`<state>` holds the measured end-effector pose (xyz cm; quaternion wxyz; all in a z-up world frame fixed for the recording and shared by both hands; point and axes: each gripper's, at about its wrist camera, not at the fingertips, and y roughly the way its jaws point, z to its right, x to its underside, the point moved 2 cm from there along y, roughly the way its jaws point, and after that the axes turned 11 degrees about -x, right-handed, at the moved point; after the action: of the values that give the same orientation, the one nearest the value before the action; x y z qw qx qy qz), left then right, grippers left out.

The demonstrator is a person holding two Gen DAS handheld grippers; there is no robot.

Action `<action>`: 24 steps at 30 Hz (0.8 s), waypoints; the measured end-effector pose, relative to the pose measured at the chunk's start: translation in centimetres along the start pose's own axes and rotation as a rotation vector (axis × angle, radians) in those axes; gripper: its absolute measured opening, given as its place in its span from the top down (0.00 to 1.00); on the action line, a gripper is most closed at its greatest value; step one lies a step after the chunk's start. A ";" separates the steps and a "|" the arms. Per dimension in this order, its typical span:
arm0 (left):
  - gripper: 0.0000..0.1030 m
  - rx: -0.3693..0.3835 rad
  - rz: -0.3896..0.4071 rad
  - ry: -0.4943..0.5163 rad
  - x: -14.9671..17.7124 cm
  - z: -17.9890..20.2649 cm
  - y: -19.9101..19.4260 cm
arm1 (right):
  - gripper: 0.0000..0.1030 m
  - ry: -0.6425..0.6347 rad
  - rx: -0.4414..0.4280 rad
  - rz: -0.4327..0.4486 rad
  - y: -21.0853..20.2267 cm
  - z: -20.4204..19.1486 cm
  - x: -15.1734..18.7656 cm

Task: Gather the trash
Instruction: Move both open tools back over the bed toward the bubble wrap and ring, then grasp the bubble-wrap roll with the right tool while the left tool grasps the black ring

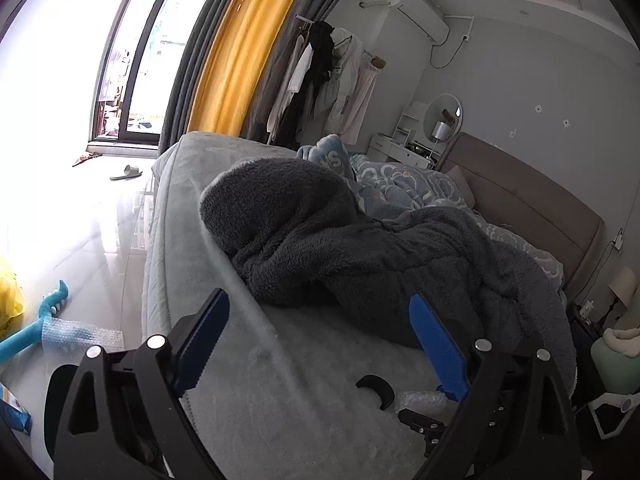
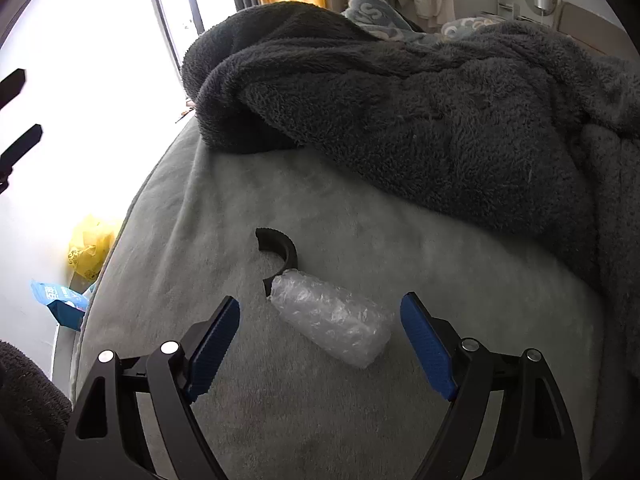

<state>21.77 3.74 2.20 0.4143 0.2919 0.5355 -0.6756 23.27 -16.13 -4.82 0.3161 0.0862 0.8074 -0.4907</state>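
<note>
Two pieces of trash lie on the bed (image 2: pixel 240 420) in the lower middle of the right wrist view: a roll of bubble wrap (image 2: pixel 330 318) and a curved black plastic piece (image 2: pixel 280 248) that touches the roll's upper end.

The main risk, as I judge it, is a poor grip on the roll. It lies at a slant between the fingers, not square to them, so a squeeze could push it sideways or pinch only one end. Bubble wrap is soft and springy, so it may squash and slip out when lifted. The plush bed cover gives under pressure, and a low approach could snag the fabric along with the roll. The black piece could be dragged or knocked aside because it rests against the roll.

The right claw (image 2: pixel 320 340) is wide open and holds nothing; the roll sits in the gap, apart from both blue pads (image 2: pixel 212 344).

The left claw (image 1: pixel 320 344) is also wide open and empty, hovering over the bed near the dark fleece blanket (image 1: pixel 340 240). At the lower left of the left wrist view, more likely trash lies on the floor (image 1: pixel 80 240): a sheet of bubble wrap (image 1: pixel 80 338), a yellow bag (image 1: pixel 8 292) and a blue packet (image 1: pixel 16 416), though the glare makes these hard to read.
</note>
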 end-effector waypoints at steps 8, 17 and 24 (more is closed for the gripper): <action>0.10 -0.011 -0.044 0.053 1.5 2.2 1.9 | 0.40 0.009 -0.018 -0.036 1.3 1.0 0.7; 0.09 -0.039 -0.095 0.109 3.4 4.0 4.9 | 0.45 0.024 -0.048 0.012 0.1 2.2 0.5; 0.09 -0.015 -0.154 0.157 5.5 5.4 7.2 | 0.45 0.075 -0.052 0.072 -2.2 4.6 0.4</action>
<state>25.64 -3.39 -4.51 0.3202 0.2990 0.5923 -0.6762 23.92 -21.19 -4.94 0.3053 0.1254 0.8275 -0.4542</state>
